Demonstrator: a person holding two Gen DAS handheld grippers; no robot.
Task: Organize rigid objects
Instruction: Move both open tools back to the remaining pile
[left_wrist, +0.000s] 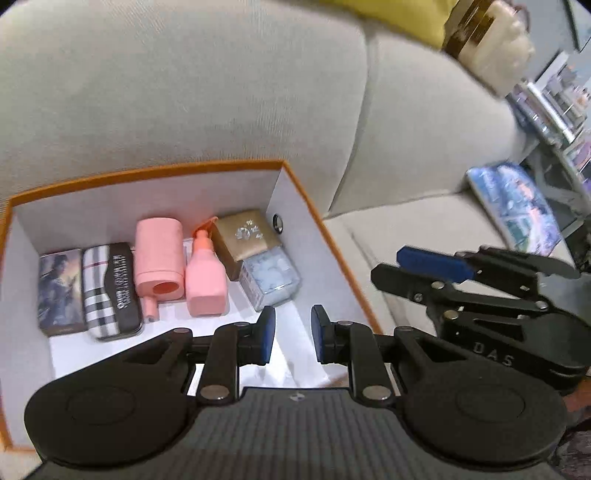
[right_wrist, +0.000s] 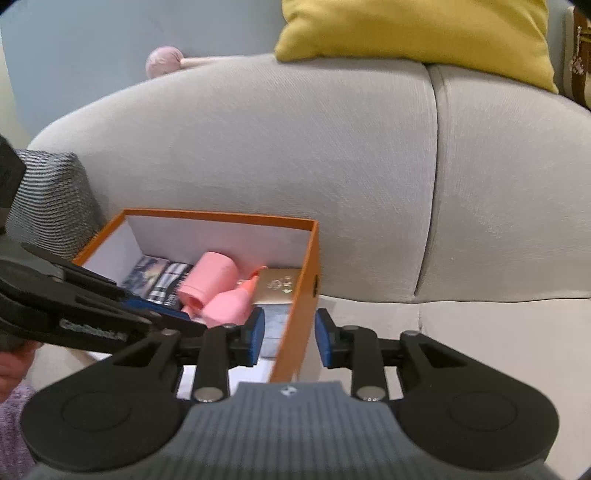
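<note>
An orange-rimmed box (left_wrist: 147, 171) with white inner walls sits on the sofa seat. Along its far wall lie a picture-printed case (left_wrist: 61, 291), a plaid case (left_wrist: 110, 291), a pink cylinder (left_wrist: 159, 254), a pink pump bottle (left_wrist: 205, 280), a gold box (left_wrist: 245, 240) and a clear bluish box (left_wrist: 271, 278). My left gripper (left_wrist: 293, 334) hangs over the box's bare near floor, open and empty. My right gripper (left_wrist: 391, 266) is outside the box's right wall, open and holding nothing. From the right wrist, the right gripper (right_wrist: 290, 338) frames the box's orange side wall (right_wrist: 295, 325) without touching it.
The grey sofa backrest (right_wrist: 295, 166) rises behind the box. A yellow cushion (right_wrist: 424, 33) sits on top, and a grey knit cushion (right_wrist: 48, 199) stands left of the box. A glossy magazine (left_wrist: 517, 210) lies on the seat to the right, with shelving (left_wrist: 554, 110) beyond it.
</note>
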